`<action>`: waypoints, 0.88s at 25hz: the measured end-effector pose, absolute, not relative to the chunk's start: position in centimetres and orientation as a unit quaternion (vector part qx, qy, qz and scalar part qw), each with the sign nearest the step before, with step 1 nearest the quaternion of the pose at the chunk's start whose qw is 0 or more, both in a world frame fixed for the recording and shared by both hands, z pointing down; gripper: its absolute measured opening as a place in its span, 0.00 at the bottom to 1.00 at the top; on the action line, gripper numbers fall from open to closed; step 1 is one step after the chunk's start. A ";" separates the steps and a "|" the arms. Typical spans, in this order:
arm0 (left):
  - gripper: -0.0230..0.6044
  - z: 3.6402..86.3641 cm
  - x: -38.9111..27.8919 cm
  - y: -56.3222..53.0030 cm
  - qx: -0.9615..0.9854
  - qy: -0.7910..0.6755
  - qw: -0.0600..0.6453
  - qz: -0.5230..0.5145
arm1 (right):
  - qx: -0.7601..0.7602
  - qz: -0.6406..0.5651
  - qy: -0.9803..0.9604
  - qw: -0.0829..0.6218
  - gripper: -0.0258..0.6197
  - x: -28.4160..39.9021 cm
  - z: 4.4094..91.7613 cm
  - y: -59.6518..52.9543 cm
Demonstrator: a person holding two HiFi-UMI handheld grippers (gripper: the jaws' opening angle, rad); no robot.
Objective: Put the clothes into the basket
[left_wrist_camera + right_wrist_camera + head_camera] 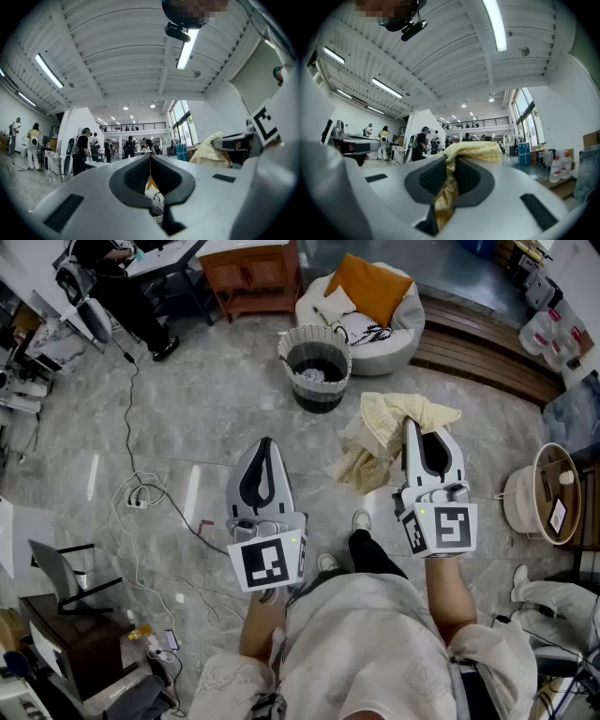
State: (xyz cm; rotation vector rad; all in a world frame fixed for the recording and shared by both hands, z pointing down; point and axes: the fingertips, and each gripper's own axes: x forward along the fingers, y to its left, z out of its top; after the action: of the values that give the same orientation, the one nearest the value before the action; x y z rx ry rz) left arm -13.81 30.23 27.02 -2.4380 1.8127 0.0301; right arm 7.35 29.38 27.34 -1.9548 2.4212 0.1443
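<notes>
A pale yellow cloth hangs from my right gripper, which is shut on it and held level in the air. In the right gripper view the yellow cloth is pinched between the dark pads and drapes over the tip. My left gripper is shut with nothing in it; its jaws meet in the left gripper view. The woven basket stands on the floor ahead, with dark and light clothes inside. The cloth also shows at the right of the left gripper view.
A white round chair with an orange cushion sits behind the basket. A cable trails over the grey stone floor at left. A round white bin stands at right. Wooden steps run behind.
</notes>
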 end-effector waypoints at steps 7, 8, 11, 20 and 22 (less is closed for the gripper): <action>0.04 25.9 -13.3 33.8 -0.796 0.601 0.069 0.025 | -0.622 0.061 0.781 0.007 0.07 7.1 27.3 32.7; 0.04 25.9 -13.4 34.1 -0.795 0.602 0.069 0.026 | -0.623 0.060 0.780 0.007 0.07 7.2 27.4 33.0; 0.04 25.9 -13.4 34.4 -0.793 0.604 0.071 0.026 | -0.625 0.057 0.778 0.009 0.07 7.6 27.5 33.3; 0.04 26.4 -11.9 33.3 -0.794 0.604 0.063 0.021 | -0.631 0.033 0.775 0.021 0.07 9.4 27.8 32.2; 0.04 26.5 -11.5 32.5 -0.793 0.606 0.059 0.019 | -0.630 0.032 0.776 0.024 0.07 10.0 28.0 31.5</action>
State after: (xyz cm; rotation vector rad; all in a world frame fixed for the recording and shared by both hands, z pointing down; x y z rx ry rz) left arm -11.52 32.53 26.51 -2.4014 1.8360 0.0578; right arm 9.97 31.47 28.01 -1.9499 2.4004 0.0994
